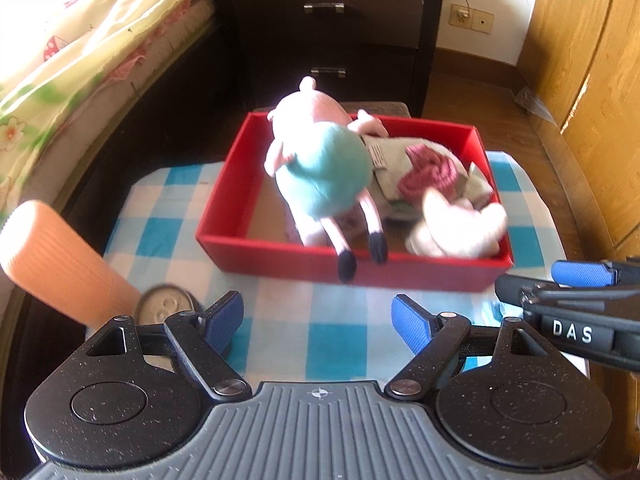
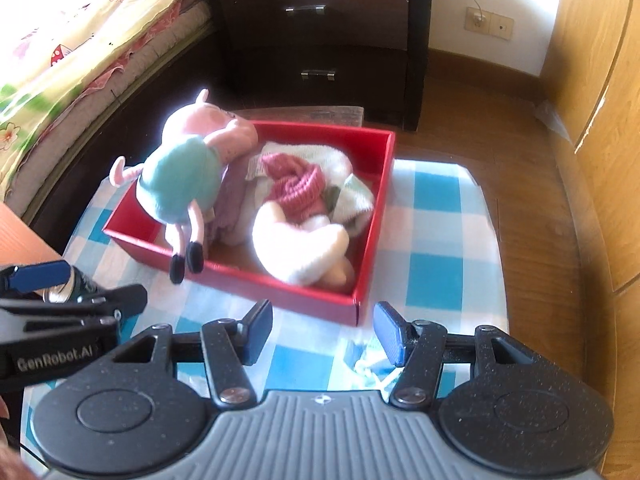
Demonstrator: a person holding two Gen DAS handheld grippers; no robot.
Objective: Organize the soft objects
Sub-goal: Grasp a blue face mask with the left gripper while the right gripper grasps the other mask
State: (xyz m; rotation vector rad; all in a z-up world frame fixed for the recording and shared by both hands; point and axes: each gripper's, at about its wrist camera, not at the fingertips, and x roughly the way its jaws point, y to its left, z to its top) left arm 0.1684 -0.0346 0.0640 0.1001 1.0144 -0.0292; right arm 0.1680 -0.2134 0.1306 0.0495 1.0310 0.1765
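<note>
Left gripper point(image 1: 318, 322): jaws spread wide, nothing between the pads, hovering over the checked cloth point(image 1: 336, 344) just short of the red box point(image 1: 360, 270). Right gripper point(image 2: 323, 332): likewise released and empty, near the box's front right corner.

Box contents: pig plush point(image 1: 320, 168) in a teal dress propped at the left, head above the far wall, both dark-tipped legs draped over the front wall. Beside it a knitted pink-and-white item point(image 2: 296, 184), touching the pig. In front, a white plush point(image 2: 300, 248) lies fully inside.

Off to the left: a ribbed orange cylinder point(image 1: 60, 264) and a can top point(image 1: 166, 306), just beside the left gripper.

Judgement: sorting looks nearly complete; only the pig sits untidily.

Risks:
- Pig is top-heavy and leaning; a nudge on the legs could tip it out over the wall.
- Box is light card; pushing may slide it on the cloth.
- Left gripper swinging out could knock the can.
</note>
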